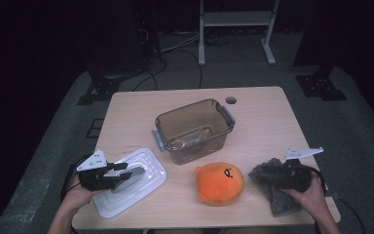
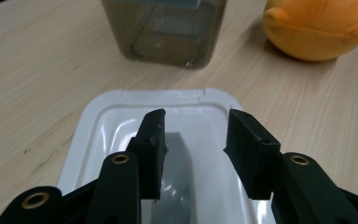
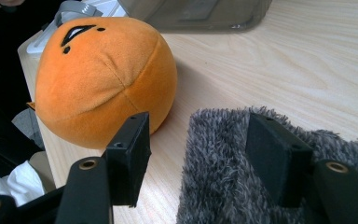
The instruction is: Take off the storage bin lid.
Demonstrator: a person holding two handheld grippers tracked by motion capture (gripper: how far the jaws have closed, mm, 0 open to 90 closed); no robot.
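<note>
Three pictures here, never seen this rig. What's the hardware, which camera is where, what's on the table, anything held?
No robot: a person holds a hand-held two-jaw gripper in each hand. The high view looks down from above the light wooden table; the other two cameras ride on the grippers and look along their black jaws.

On the table: a smoky transparent plastic container, its flat white plastic lid, a round orange plush toy and a fuzzy grey cloth.

The left gripper hovers over the lid's grey handle, jaws apart, gripping nothing. The right gripper has one jaw over the cloth, jaws apart, holding nothing.
</note>
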